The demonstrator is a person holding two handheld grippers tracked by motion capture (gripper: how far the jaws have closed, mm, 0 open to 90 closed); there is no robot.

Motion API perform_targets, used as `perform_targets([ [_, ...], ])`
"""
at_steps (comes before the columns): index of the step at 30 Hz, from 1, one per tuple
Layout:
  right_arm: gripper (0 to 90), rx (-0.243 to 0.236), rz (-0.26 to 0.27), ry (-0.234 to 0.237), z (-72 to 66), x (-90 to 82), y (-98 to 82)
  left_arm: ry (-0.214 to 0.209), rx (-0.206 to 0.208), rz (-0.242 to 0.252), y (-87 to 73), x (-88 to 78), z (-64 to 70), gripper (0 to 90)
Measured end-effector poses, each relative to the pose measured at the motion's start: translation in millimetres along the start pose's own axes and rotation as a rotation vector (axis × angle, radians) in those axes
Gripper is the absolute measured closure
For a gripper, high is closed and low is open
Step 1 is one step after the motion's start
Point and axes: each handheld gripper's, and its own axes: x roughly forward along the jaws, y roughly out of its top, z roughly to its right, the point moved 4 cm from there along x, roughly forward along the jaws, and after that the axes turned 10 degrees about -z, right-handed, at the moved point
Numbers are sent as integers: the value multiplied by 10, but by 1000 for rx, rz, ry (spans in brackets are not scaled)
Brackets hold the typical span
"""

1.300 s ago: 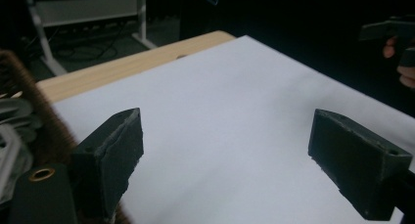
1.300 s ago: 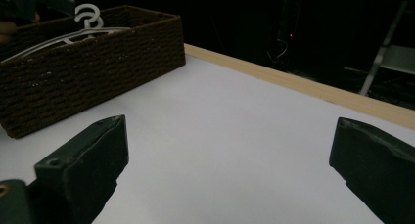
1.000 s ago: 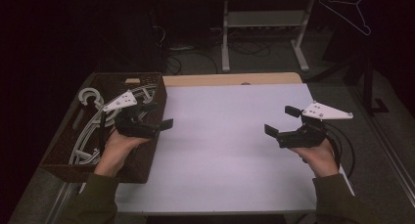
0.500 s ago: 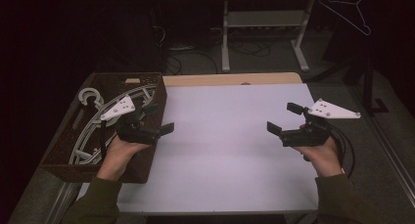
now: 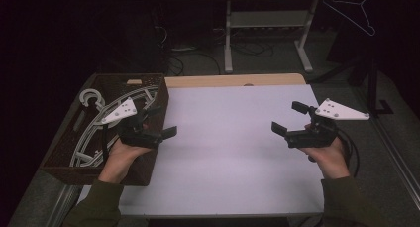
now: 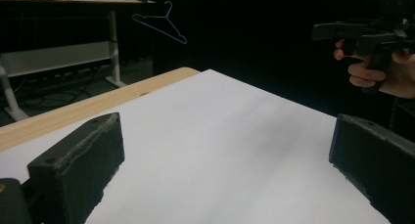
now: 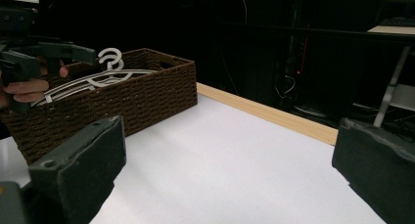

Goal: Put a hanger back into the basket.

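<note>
My left tongs (image 5: 161,122) hover over the right-hand edge of the brown wicker basket (image 5: 64,147), which sits at the left end of the white tabletop (image 5: 228,152). Their jaws stand wide apart with nothing between them; in the left gripper view only bare white surface lies in the gap. The white hangers (image 5: 94,125) lie flat inside the basket, stacked on one another, their hooks (image 5: 90,96) toward the far end. They sit just to the left of and below my left tongs, near but not touched, and the jaws point away from them, out over the tabletop.

My right tongs (image 5: 289,119) are held above the right part of the tabletop, well apart from the basket, with their jaws also spread wide and holding nothing. They face left across the tabletop toward the basket. In the right gripper view the basket (image 7: 122,99) shows beyond my left jaw, with the hangers (image 7: 93,79) rising just over its rim and my left tongs (image 7: 58,50) above its near end.

A thin wire hanger (image 5: 349,11) hangs in the dark background beyond the far right corner of the tabletop.
</note>
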Motion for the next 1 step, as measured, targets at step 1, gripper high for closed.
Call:
perform_targets([
  [1, 0, 0, 0, 0, 0, 0, 0, 0, 0, 0, 0, 0, 0, 0],
])
